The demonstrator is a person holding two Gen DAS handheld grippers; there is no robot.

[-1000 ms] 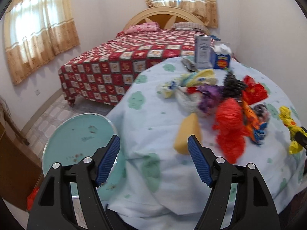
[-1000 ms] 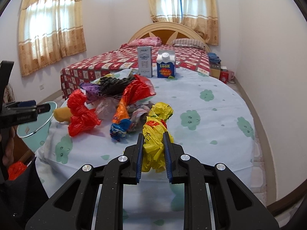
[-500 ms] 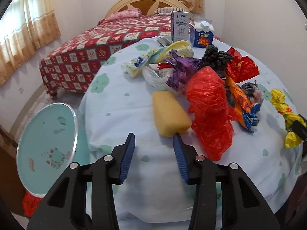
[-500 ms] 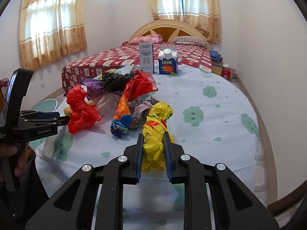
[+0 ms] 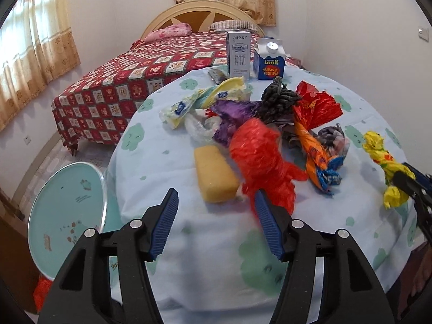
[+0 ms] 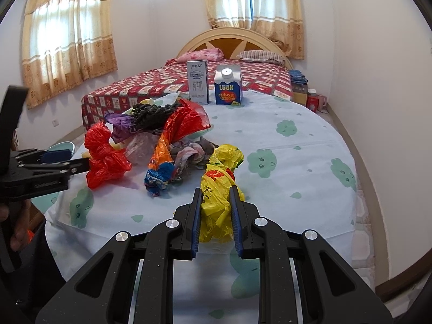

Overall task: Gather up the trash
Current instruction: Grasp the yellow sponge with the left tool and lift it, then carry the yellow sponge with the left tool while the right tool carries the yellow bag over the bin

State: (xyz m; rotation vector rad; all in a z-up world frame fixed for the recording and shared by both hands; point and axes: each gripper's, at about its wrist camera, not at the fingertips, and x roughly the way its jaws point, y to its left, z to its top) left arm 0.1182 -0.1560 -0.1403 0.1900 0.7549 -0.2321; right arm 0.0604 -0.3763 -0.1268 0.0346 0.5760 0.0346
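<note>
The yellow plastic bag [image 6: 220,189], twisted and crumpled, sits clamped between the two blue pads of the right gripper [image 6: 216,210], its lower end bunched below the fingers and its upper end reaching forward over the table [image 6: 297,162]. Ahead and to the left of that claw lies the rest of the trash: an orange-and-blue wrapper [image 6: 159,167], a grey rag [image 6: 193,151], a shiny red bag [image 6: 186,121], a purple bag [image 6: 121,124] and a dark knotted bundle [image 6: 151,110]. The left gripper [image 5: 216,216] has its jaws apart, having just been opening, with nothing pressed between them; the yellow sponge [image 5: 214,174] lies just ahead between its fingers, and the crumpled red bag [image 5: 262,159] touches or overlaps its right finger, though contact is unclear. Farther ahead stand a white milk carton [image 5: 239,55] and a blue carton [image 5: 270,62], upright, side by side. Left of and below the left claw stands a teal bin [image 5: 67,205].
</note>
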